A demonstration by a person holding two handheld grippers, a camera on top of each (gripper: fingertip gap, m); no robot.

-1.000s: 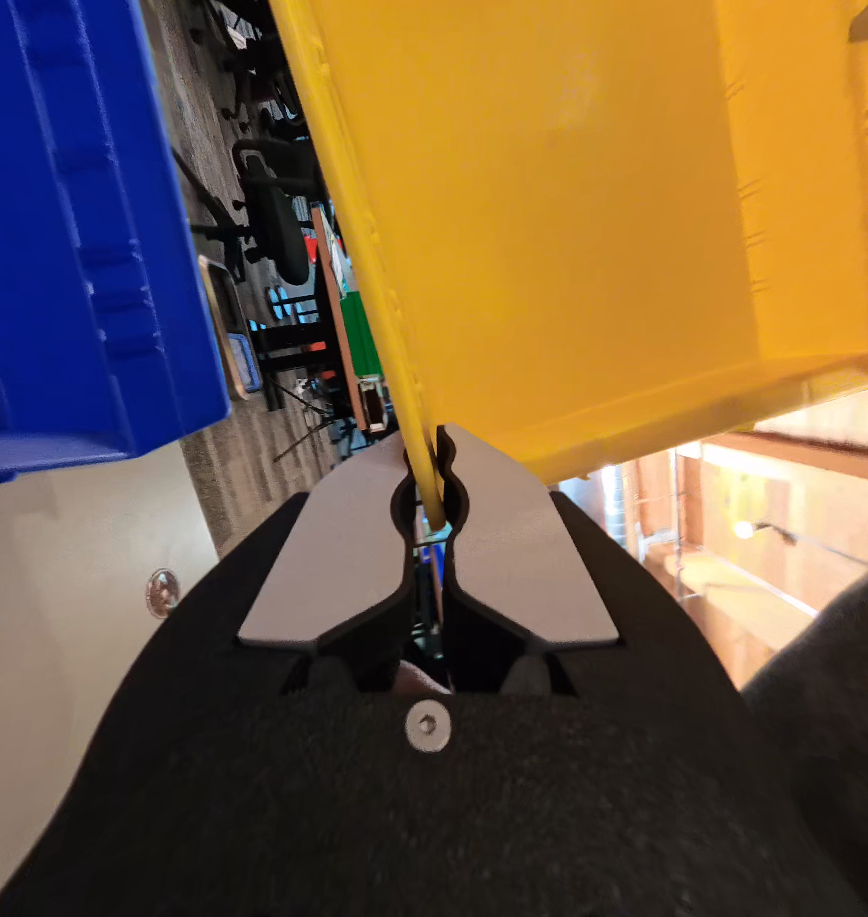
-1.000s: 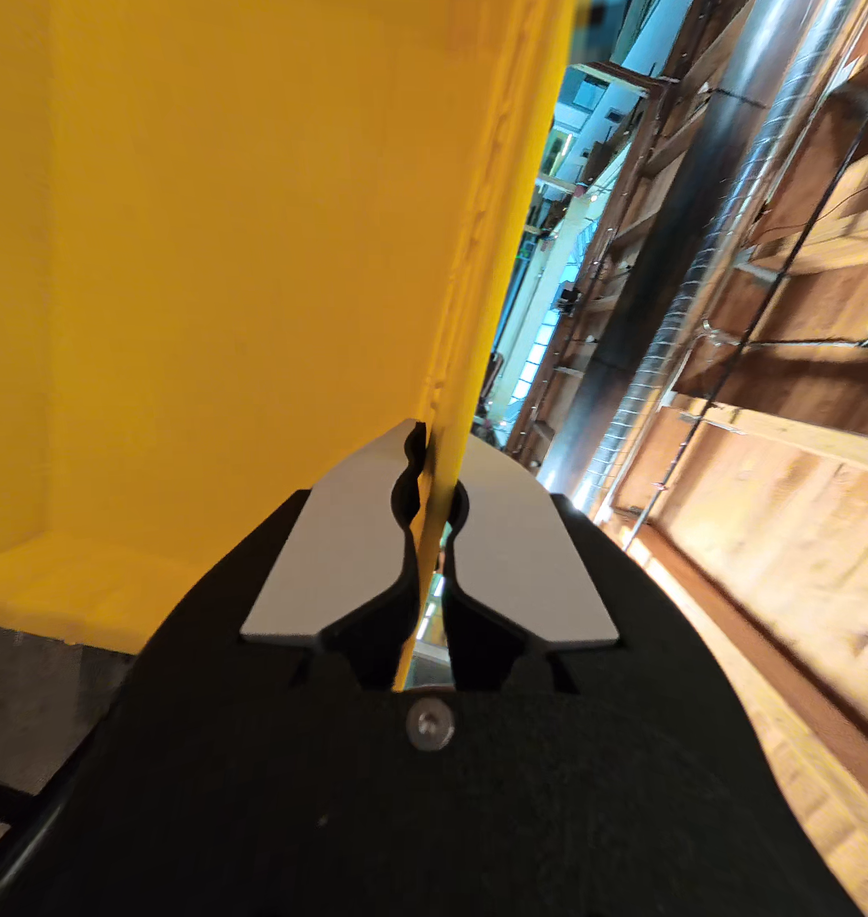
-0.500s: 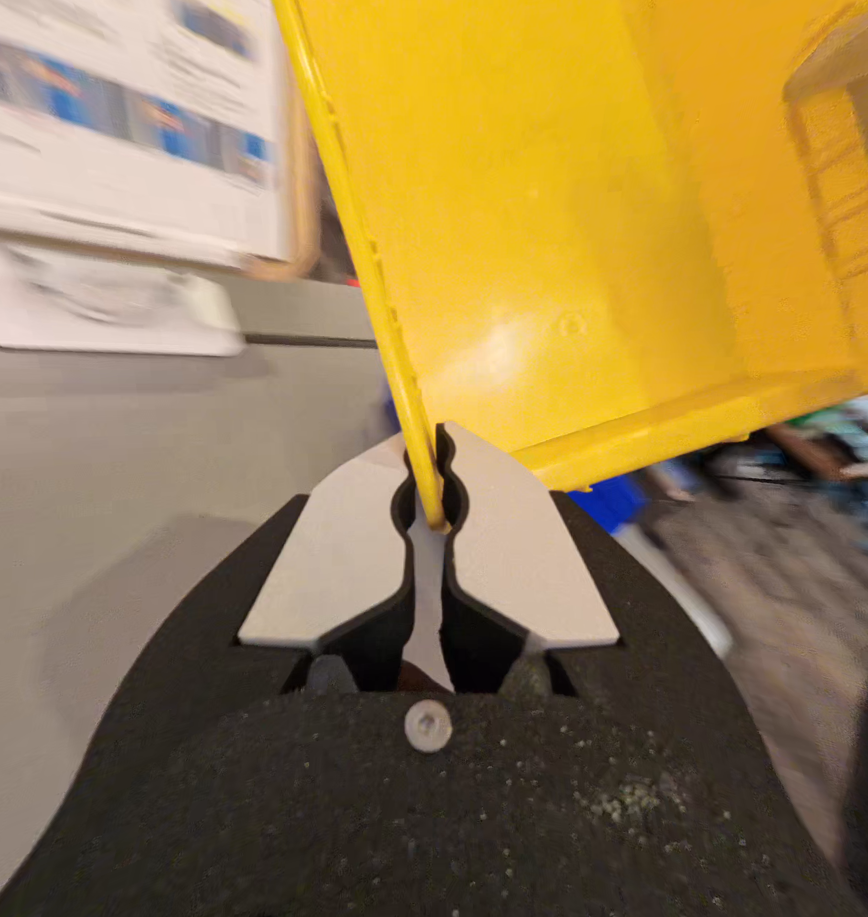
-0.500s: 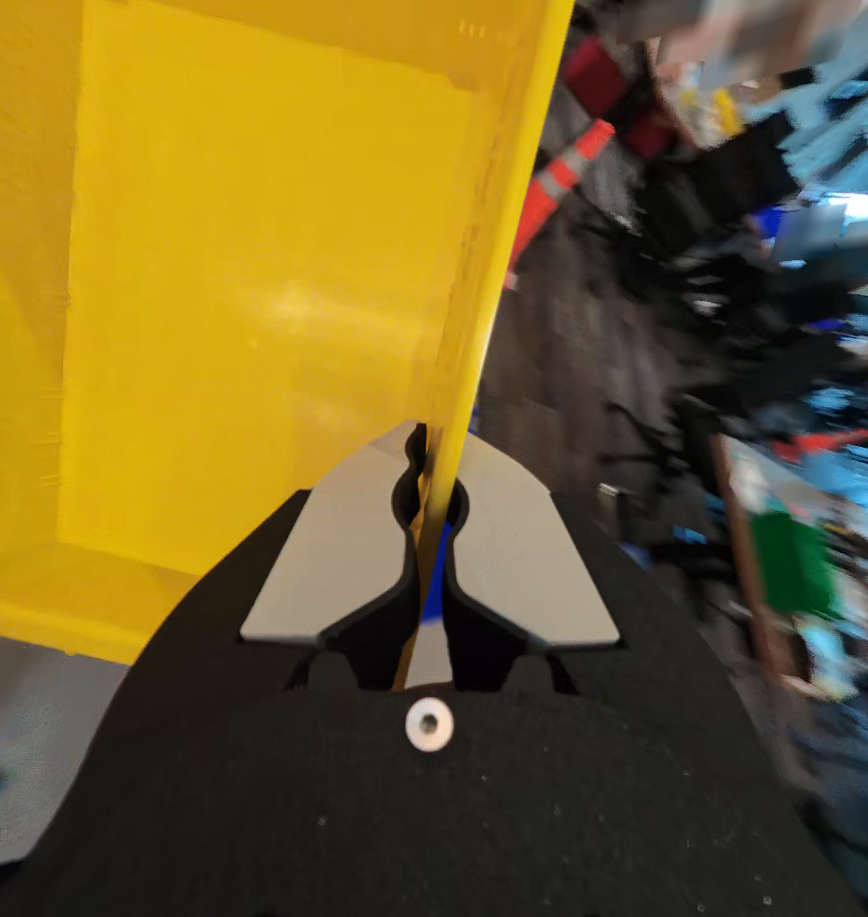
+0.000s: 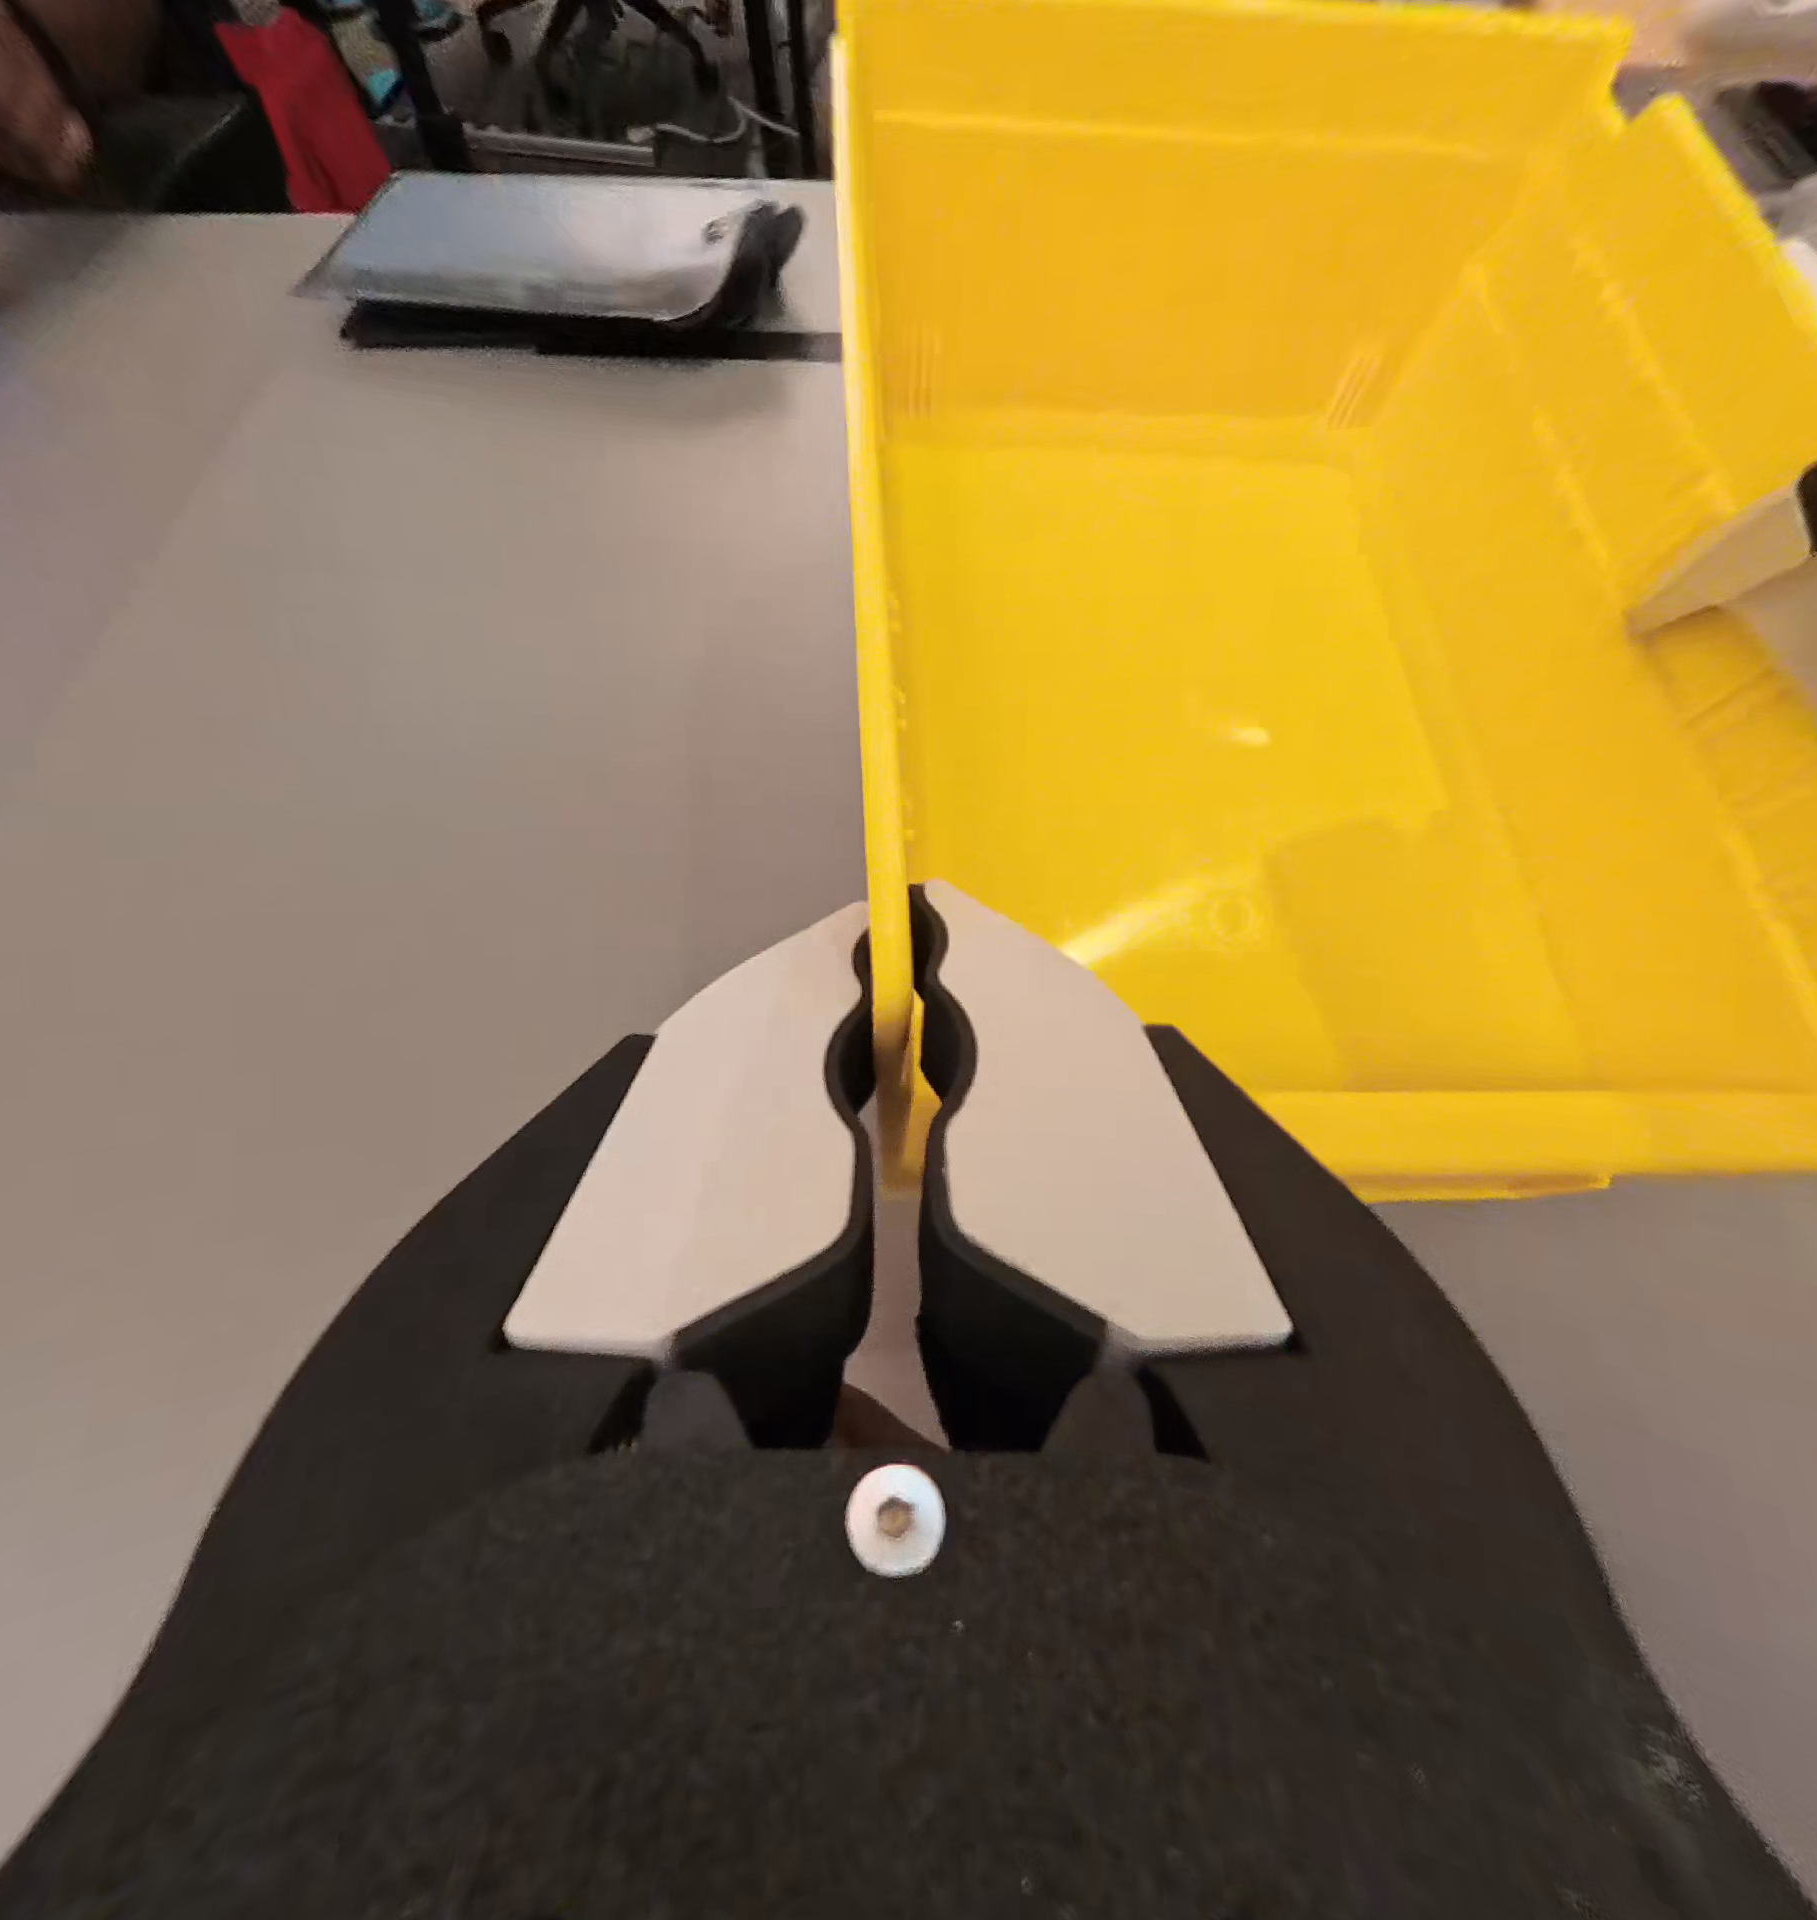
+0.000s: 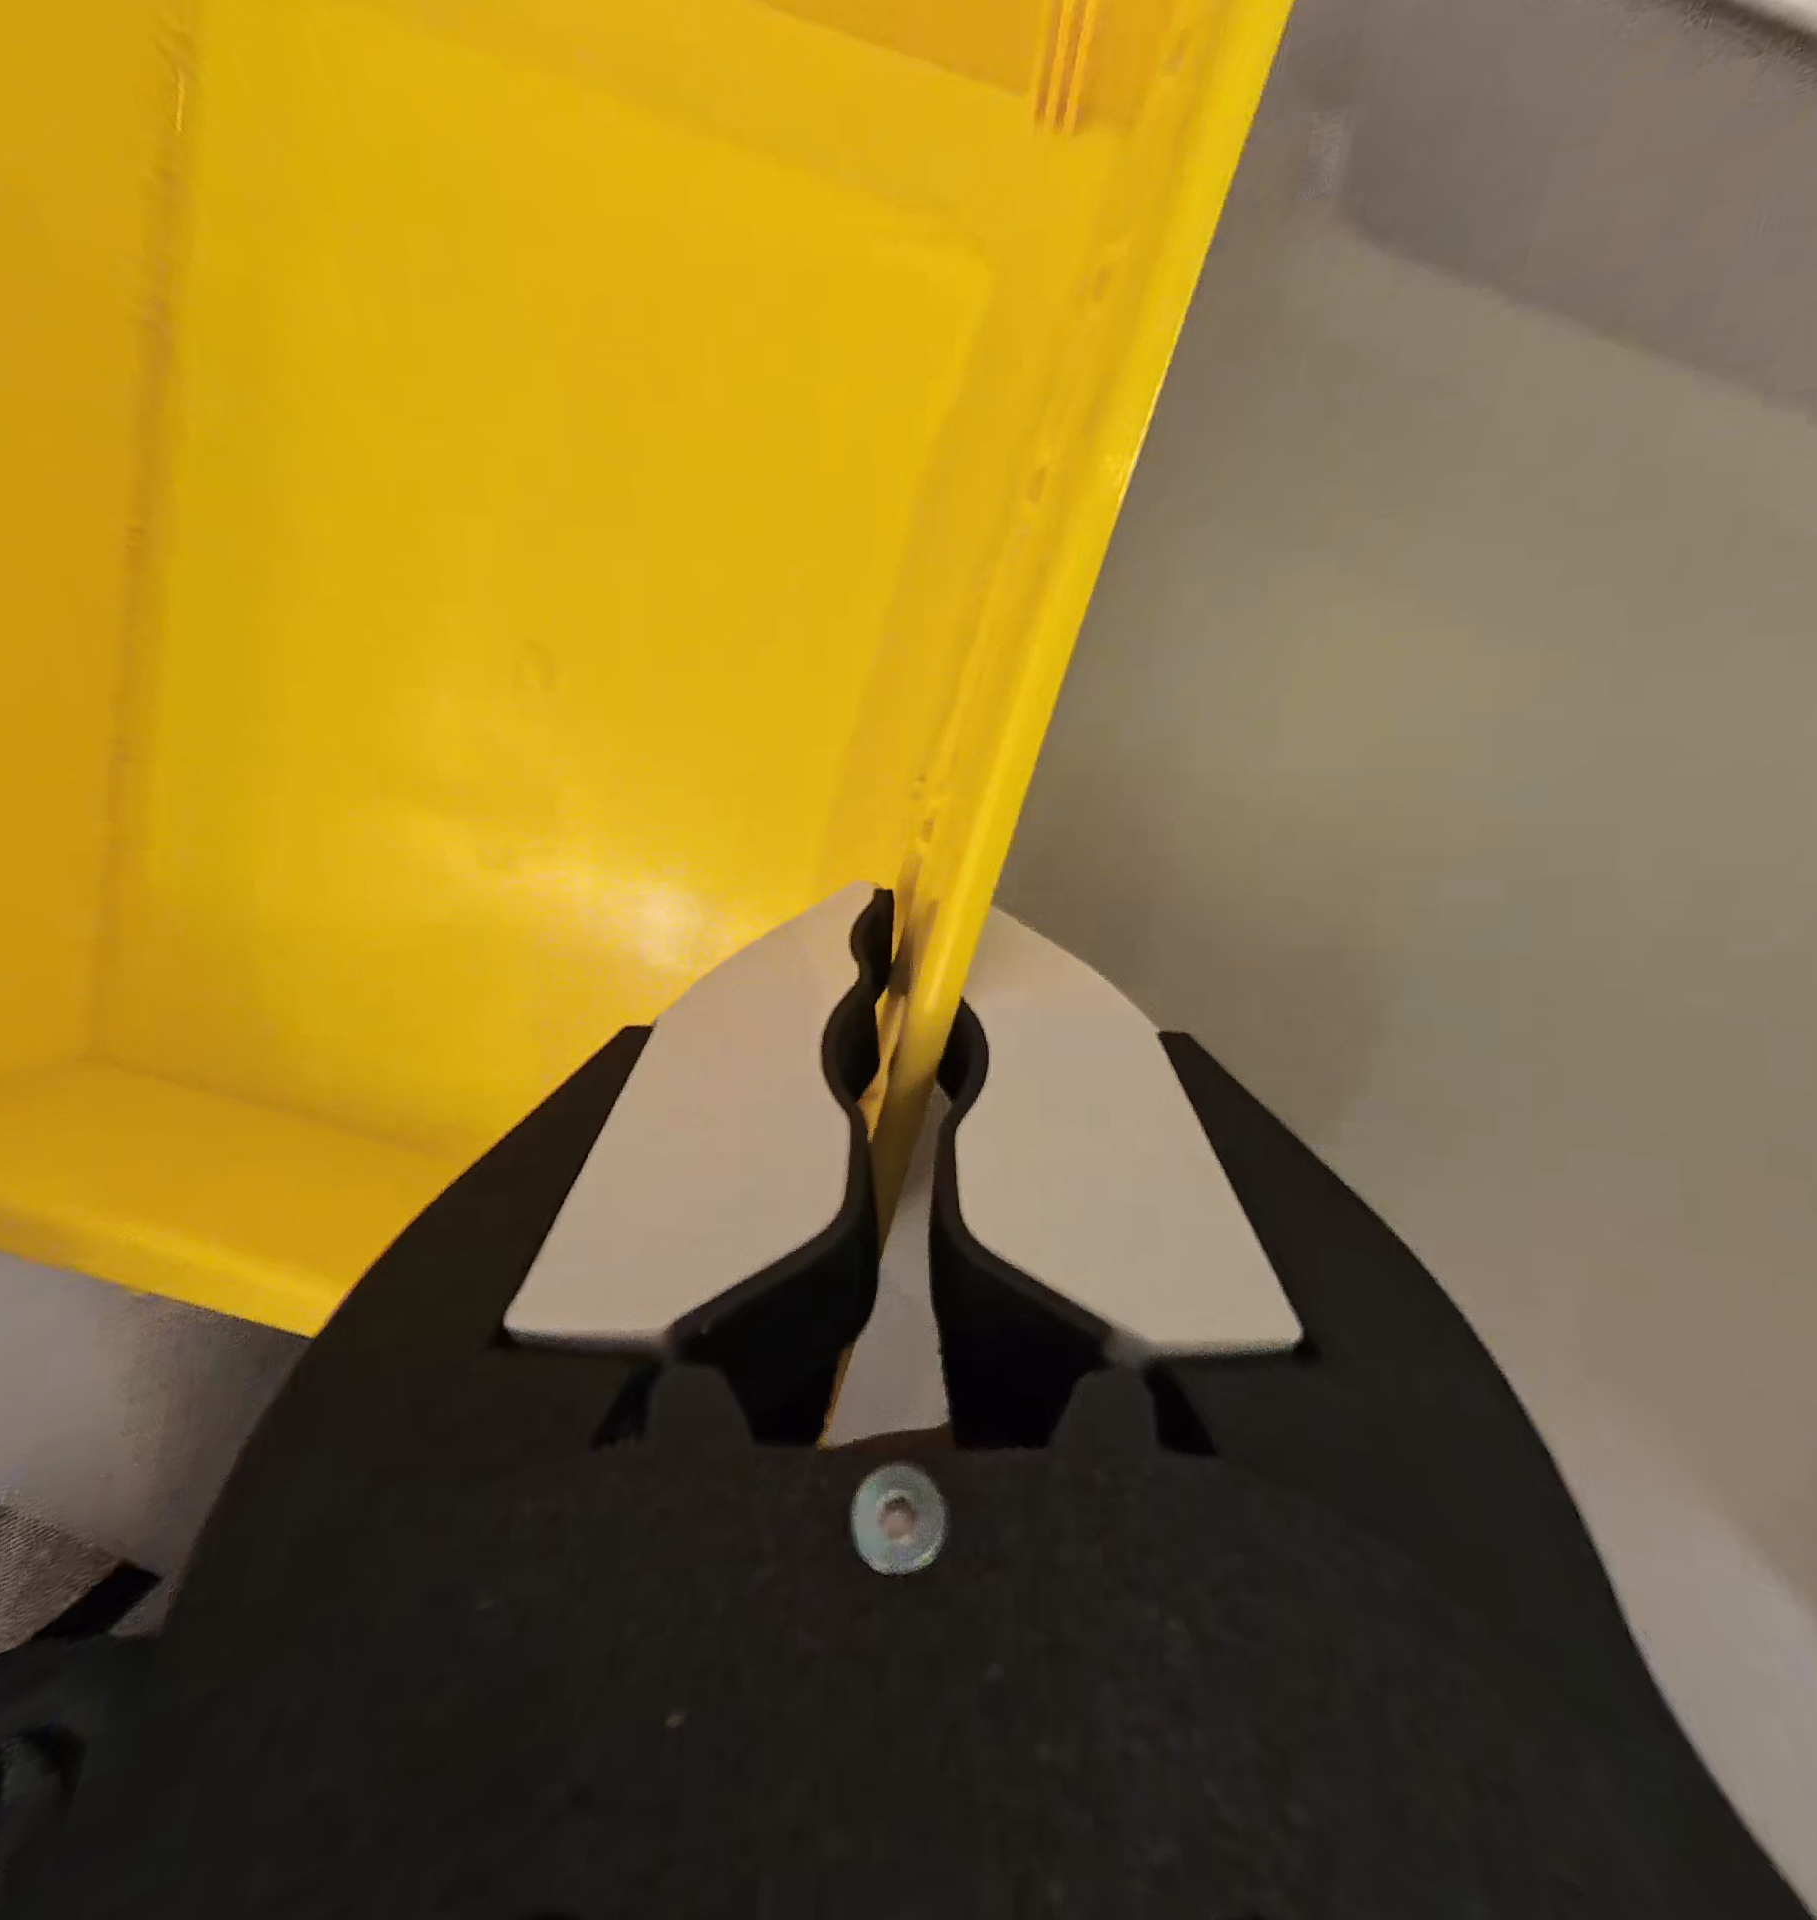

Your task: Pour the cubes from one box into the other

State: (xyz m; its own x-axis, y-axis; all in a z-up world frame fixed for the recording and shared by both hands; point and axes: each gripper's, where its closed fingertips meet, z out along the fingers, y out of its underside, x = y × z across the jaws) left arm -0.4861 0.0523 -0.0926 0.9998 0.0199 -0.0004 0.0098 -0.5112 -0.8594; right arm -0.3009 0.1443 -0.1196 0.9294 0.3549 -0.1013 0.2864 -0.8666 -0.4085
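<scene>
clamping the left side wall of the yellow box (image 5: 1143, 665), the left claw (image 5: 891, 935) has both fingers pressed against the thin plastic. the right claw (image 6: 919, 940) is pinched on the opposite wall of the yellow box (image 6: 488, 540). the box sits upright over the grey desk (image 5: 384, 644), opening upward, long axis running away from the cameras, its inside bare. no readable lettering shows. a flat dark pouch (image 5: 561, 260) lies far back on the desk.
</scene>
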